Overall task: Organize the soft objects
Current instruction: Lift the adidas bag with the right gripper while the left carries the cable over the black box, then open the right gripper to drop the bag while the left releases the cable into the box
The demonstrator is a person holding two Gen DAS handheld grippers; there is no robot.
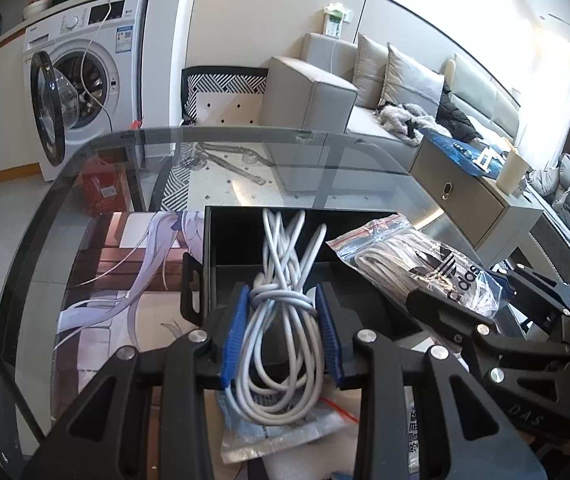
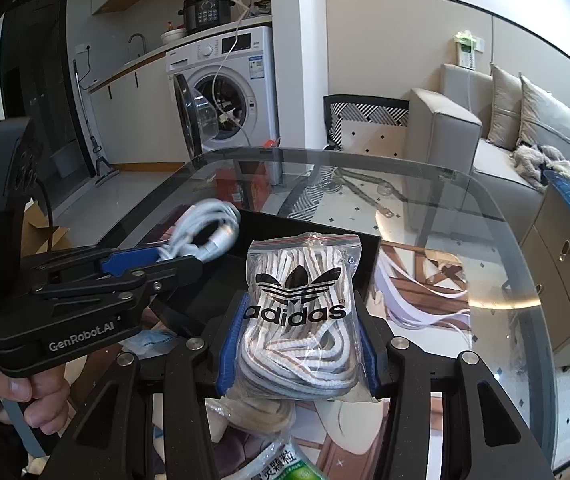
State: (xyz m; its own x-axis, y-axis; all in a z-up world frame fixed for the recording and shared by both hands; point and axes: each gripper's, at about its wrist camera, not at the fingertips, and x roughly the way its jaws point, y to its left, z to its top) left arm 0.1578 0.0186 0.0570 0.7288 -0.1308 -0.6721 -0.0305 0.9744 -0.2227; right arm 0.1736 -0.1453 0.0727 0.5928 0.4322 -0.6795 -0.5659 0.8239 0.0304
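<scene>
so both hands are over the glass worktop right now, each with a gripper. the left gripper has its jaws clamped on a knotted bundle of white cable, blue pads pressed against both sides of the knot, loops sticking out front and back. the right gripper has its jaws squeezed on a zip bag of shoelaces with the adidas logo on it, bag standing up between the pads.

edges: the worktop has a rounded dark rim, and the far half of the glass is bare, lots of open room there. past that edge there's a grey sofa and a washing machine with its door hanging open, both well apart from the grippers. a low cabinet sits off the right side.

container: a black open box sits on the worktop just ahead of both grippers. the cable bundle hangs over its near part, and the shoelace bag is just beside it on the right. what i can see of the inside looks dark, can't tell if anything's lying in it. near the grippers, some loose packets lie on the worktop, including a flat clear bag under the left one.
</scene>
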